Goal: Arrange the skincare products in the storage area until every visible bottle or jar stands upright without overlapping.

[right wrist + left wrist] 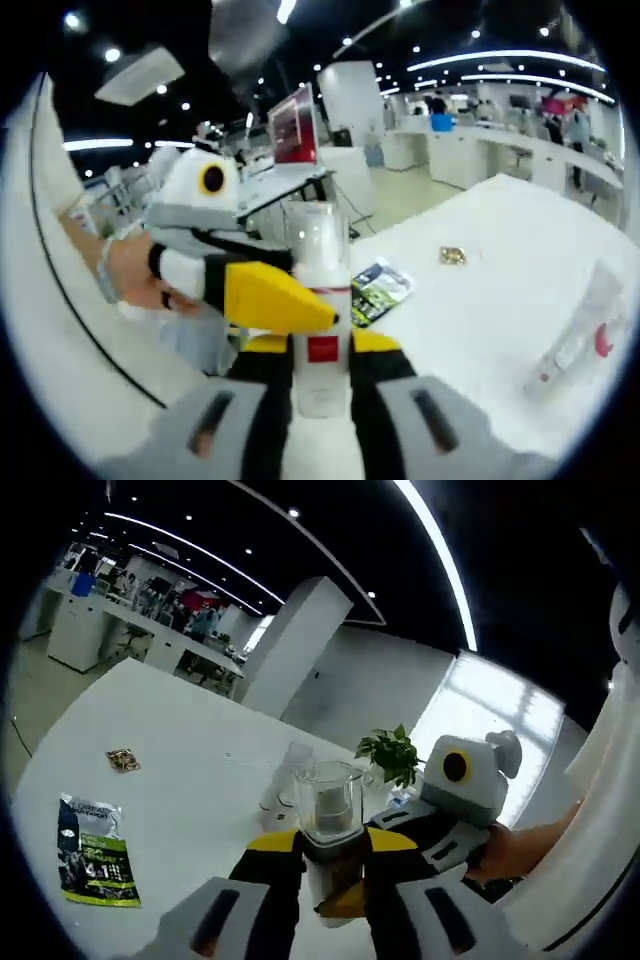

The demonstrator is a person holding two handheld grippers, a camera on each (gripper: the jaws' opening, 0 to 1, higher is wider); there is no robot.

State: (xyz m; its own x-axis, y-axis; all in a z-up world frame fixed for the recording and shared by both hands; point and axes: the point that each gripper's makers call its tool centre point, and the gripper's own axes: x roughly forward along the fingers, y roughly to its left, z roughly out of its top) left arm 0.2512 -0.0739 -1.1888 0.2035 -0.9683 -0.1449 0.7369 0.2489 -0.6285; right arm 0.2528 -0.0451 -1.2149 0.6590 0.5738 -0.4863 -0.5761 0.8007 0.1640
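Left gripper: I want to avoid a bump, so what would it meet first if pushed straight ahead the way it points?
The left gripper is shut on a clear-capped bottle. Straight ahead, that bottle would probably first meet the clear tube standing on the white table, with the small plant to the right; depth is uncertain.

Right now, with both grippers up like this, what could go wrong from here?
1. Both grippers clamp the same bottle: the left gripper and right gripper could tug against each other and drop it.
2. The bottle seems to be held above the white table, so a slip might mean a fall.
3. A tube lies flat on the table, and clear containers stand close behind; lowering carelessly might knock them.
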